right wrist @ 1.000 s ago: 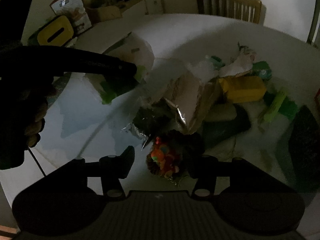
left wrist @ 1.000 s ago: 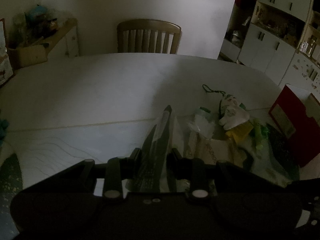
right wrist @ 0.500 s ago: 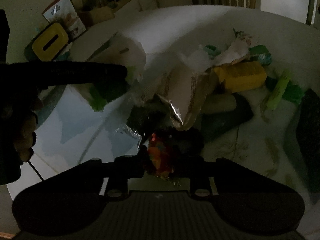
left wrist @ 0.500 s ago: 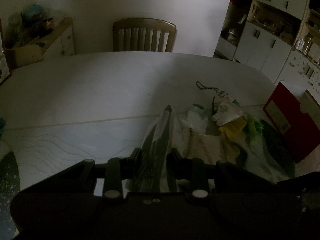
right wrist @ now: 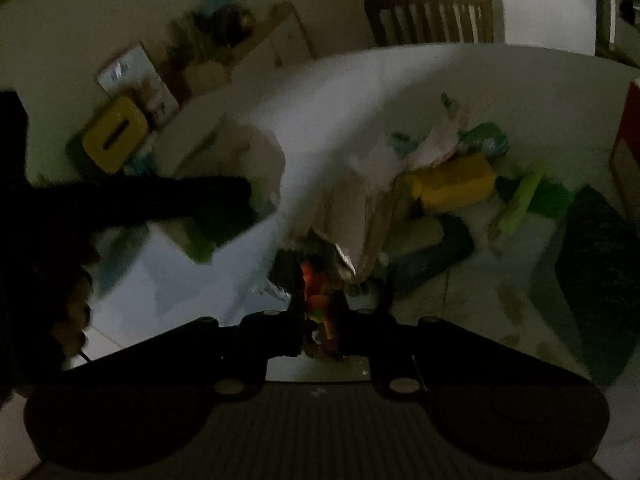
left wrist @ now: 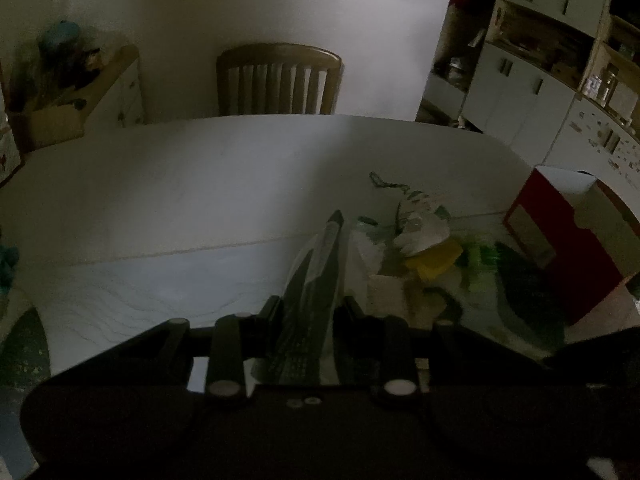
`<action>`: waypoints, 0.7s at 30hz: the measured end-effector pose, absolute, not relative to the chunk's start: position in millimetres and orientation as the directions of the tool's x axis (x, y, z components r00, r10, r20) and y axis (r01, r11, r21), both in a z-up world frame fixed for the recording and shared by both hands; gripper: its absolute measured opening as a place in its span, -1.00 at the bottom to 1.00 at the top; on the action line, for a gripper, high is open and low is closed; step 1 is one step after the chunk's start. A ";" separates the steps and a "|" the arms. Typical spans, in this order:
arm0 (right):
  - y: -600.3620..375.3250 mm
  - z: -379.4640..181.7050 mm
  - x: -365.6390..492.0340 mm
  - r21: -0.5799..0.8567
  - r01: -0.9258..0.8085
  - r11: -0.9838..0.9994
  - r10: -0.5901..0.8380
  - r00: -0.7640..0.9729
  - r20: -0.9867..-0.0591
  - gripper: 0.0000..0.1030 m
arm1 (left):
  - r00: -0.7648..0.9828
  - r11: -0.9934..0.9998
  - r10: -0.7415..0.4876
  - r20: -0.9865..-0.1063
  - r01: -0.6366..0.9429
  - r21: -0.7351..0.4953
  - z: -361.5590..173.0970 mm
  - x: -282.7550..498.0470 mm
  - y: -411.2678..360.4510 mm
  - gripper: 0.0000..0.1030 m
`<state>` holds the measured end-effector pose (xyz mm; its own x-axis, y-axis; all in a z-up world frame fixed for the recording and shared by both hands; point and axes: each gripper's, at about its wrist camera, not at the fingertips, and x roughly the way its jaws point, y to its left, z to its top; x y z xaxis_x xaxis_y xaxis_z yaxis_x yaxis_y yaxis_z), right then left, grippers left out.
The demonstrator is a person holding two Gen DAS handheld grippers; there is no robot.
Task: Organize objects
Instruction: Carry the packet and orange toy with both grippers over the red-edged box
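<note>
free: table [left wrist: 200, 184] left and far half | blocked: clutter pile [right wrist: 448, 184] right, red box [left wrist: 560, 248]

You face a dim room: a plain pale wall [left wrist: 280, 8], a slat-backed wooden chair [left wrist: 279, 78] at the far edge of the white table [left wrist: 200, 184], a low sideboard [left wrist: 116, 92] with clutter at your left, and white cabinets with open shelves [left wrist: 532, 60] at your right.

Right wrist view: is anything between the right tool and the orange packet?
No. The right tool is shut on the orange packet, nothing between them. The foil bag lies just beyond, touching or overlapping it.
</note>
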<state>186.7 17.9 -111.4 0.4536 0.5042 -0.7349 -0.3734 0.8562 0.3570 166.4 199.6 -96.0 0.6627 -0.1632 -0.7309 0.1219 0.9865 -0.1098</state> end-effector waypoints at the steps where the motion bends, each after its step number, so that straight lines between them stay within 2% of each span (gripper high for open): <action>1: 13.8 -104.7 185.6 0.366 -0.370 0.854 0.511 0.462 -0.725 -0.75 | 0.664 0.986 -0.167 -0.729 0.128 -0.108 -92.5 164.9 196.9 -0.41; 11: -64.0 -50.3 193.8 0.376 -0.336 0.864 0.504 0.551 -0.666 -0.75 | 0.664 0.978 -0.195 -0.722 0.189 -0.090 -49.8 162.3 140.3 -0.40; 21: -171.1 -21.0 218.0 0.325 -0.318 0.891 0.455 0.638 -0.621 -0.75 | 0.666 0.957 -0.262 -0.698 0.270 -0.101 -14.7 183.5 37.6 -0.40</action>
